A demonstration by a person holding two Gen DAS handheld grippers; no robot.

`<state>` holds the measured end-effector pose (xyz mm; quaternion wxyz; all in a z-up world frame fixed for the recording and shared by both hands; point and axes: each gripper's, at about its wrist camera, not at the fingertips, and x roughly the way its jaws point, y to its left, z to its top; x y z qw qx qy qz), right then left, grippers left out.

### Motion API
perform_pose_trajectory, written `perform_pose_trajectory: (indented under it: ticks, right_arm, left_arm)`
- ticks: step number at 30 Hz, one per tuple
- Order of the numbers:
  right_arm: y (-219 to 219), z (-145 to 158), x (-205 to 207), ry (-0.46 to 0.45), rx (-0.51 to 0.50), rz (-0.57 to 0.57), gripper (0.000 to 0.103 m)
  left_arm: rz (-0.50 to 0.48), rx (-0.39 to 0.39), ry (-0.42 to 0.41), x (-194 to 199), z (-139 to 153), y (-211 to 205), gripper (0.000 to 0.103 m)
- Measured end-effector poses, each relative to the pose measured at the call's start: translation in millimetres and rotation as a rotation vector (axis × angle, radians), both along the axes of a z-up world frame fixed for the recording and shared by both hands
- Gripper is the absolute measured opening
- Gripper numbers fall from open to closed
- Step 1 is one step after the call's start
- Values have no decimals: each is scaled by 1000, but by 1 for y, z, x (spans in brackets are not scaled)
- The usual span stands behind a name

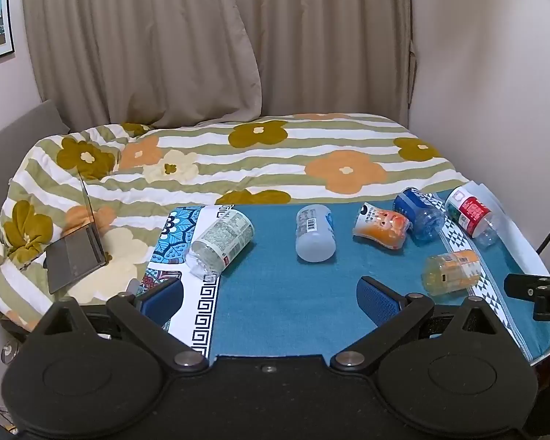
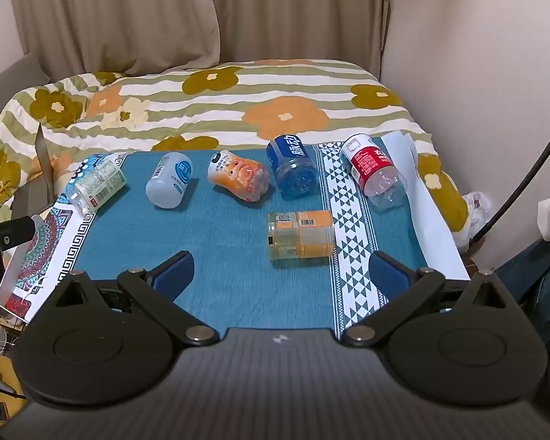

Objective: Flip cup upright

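Six cut-bottle cups lie on their sides on the desk (image 2: pixel 220 256), which carries a teal cloth; none is upright.

Along the far edge, left to right:
- green-label cup (image 2: pixel 95 185) at the far left corner, lying on the patterned border; label print too small to read.
- white cup (image 2: pixel 168 179) with a blue roundel and a barcode; characters not legible.
- orange cup (image 2: pixel 240 176) with a cartoon face, tilted toward the middle.
- blue cup (image 2: pixel 291 165), touching or just beside the orange one; large white Chinese characters, apparently "脉动".
- red-label cup (image 2: pixel 370 168) at the far right corner, on the triangle-pattern border and white paper.

Nearer the front, right of centre: yellow-orange cup (image 2: pixel 299 234), with a barcode and a QR code on its label.

Left gripper (image 1: pixel 269 299): jaws spread wide, holding nothing, above the front edge. Right gripper (image 2: pixel 280 277): likewise spread and empty, with the yellow-orange cup nearest ahead of it.

Judgement: work has not begun. The yellow-orange cup appears the likeliest first target. Recommended method: close across the cup's body near mid-length, lift clear of the cloth, rotate until the open end faces up, and set it down flat before releasing. The thin plastic may deform, so moderate squeeze is advised.
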<state>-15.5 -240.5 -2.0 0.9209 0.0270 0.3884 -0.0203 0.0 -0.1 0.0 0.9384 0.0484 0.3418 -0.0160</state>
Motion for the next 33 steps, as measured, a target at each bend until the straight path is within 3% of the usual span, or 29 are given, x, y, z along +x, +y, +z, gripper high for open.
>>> perform_pose_trajectory:
  ticks: [33]
  right_arm:
    - [-3, 1, -1, -3, 10, 0, 103]
  left_arm:
    - [-9, 3, -7, 2, 1, -9, 102]
